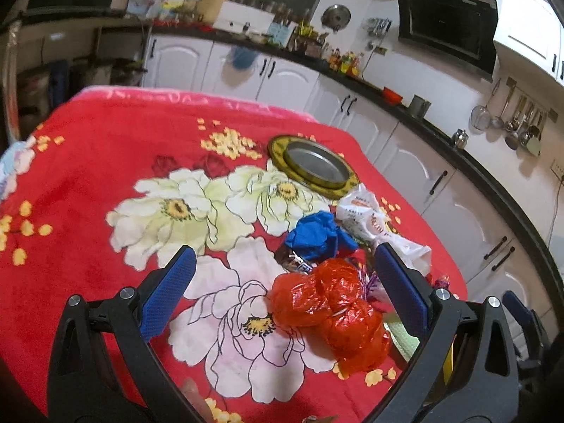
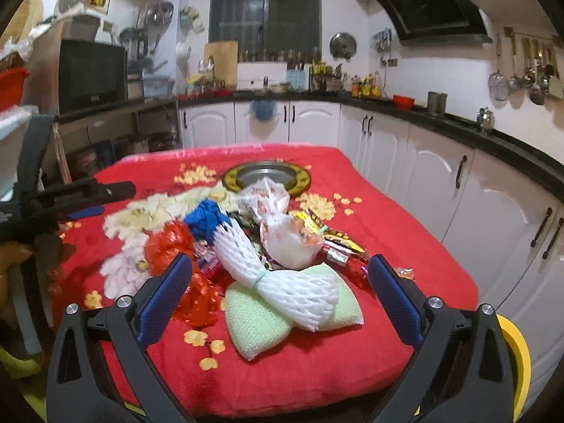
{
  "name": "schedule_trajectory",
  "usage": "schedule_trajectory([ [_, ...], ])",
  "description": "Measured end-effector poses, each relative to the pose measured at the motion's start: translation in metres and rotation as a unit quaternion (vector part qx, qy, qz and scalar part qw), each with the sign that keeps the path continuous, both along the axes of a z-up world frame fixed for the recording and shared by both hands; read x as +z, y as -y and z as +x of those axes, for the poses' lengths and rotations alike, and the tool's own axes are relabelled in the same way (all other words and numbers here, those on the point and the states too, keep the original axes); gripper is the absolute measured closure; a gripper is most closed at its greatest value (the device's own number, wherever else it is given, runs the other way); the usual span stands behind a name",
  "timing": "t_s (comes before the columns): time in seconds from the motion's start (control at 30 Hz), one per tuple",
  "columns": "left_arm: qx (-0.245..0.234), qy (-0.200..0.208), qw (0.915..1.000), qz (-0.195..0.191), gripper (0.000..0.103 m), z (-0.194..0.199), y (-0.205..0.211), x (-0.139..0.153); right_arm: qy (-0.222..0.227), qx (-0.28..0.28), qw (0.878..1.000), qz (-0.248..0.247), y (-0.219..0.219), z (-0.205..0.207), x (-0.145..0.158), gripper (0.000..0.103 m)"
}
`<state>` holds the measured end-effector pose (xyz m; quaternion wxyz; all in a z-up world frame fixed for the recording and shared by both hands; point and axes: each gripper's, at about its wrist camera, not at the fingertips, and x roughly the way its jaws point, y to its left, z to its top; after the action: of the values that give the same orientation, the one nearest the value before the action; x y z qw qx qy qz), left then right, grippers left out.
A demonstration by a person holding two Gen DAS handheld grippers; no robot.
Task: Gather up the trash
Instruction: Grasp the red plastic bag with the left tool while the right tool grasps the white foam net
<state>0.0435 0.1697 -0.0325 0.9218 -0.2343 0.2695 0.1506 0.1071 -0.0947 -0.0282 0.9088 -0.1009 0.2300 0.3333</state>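
Both grippers spread, empty: left gripper [image 1: 282, 289] over red plastic bag [image 1: 331, 310], right gripper [image 2: 280, 290] over white foam net [image 2: 278, 275] and green foam pads [image 2: 253, 320]. Trash pile mid-table on red floral blanket [image 2: 387, 218]; gold-rimmed tin [image 2: 268, 176] at 12 o'clock behind.

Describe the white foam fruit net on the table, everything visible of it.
The white foam net is a soft mesh sleeve bunch, cinched at its middle by a thin band and flaring at both ends. It lies slanted on the pile, its near end resting across the pale green foam nets, its far end by the blue wad.
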Motion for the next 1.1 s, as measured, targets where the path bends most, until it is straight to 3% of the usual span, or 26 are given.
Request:
schedule_trajectory([
  [0.2,-0.032,-0.026,0.9982,-0.044,0.010,0.019,-0.001,-0.022,-0.038,-0.006,0.999,-0.033,-0.009,0.031,-0.023,0.011],
  [0.33,-0.055,-0.027,0.9950,-0.080,0.010,0.030,-0.001,-0.035,-0.065,-0.014,0.997,-0.037,-0.007,0.046,-0.037,0.027],
  [0.5,-0.066,-0.037,0.9946,-0.072,0.010,0.041,0.003,-0.043,-0.089,-0.003,0.996,-0.027,-0.004,0.053,-0.044,0.045],
  [0.6,-0.075,-0.049,0.9922,-0.087,0.010,0.045,0.004,-0.051,-0.089,0.003,0.996,-0.025,-0.005,0.051,-0.044,0.056],
  [0.7,-0.073,-0.058,0.9895,-0.111,0.011,0.047,0.000,-0.060,-0.082,0.016,0.996,-0.029,-0.007,0.046,-0.043,0.073],
  [0.77,-0.072,-0.061,0.9886,-0.117,0.023,0.046,-0.001,-0.063,-0.077,0.021,0.996,-0.033,-0.008,0.045,-0.042,0.089],
  [0.83,-0.071,-0.066,0.9878,-0.122,0.033,0.045,-0.001,-0.066,-0.077,0.027,0.996,-0.027,-0.007,0.041,-0.040,0.094],
  [0.97,-0.080,-0.069,0.9871,-0.120,0.054,0.045,0.001,-0.064,-0.066,0.029,0.997,-0.017,-0.004,0.034,-0.034,0.096],
  [1.1,-0.087,-0.069,0.9901,-0.086,0.069,0.044,0.008,-0.056,-0.065,0.032,0.997,-0.002,-0.001,0.028,-0.028,0.096],
])
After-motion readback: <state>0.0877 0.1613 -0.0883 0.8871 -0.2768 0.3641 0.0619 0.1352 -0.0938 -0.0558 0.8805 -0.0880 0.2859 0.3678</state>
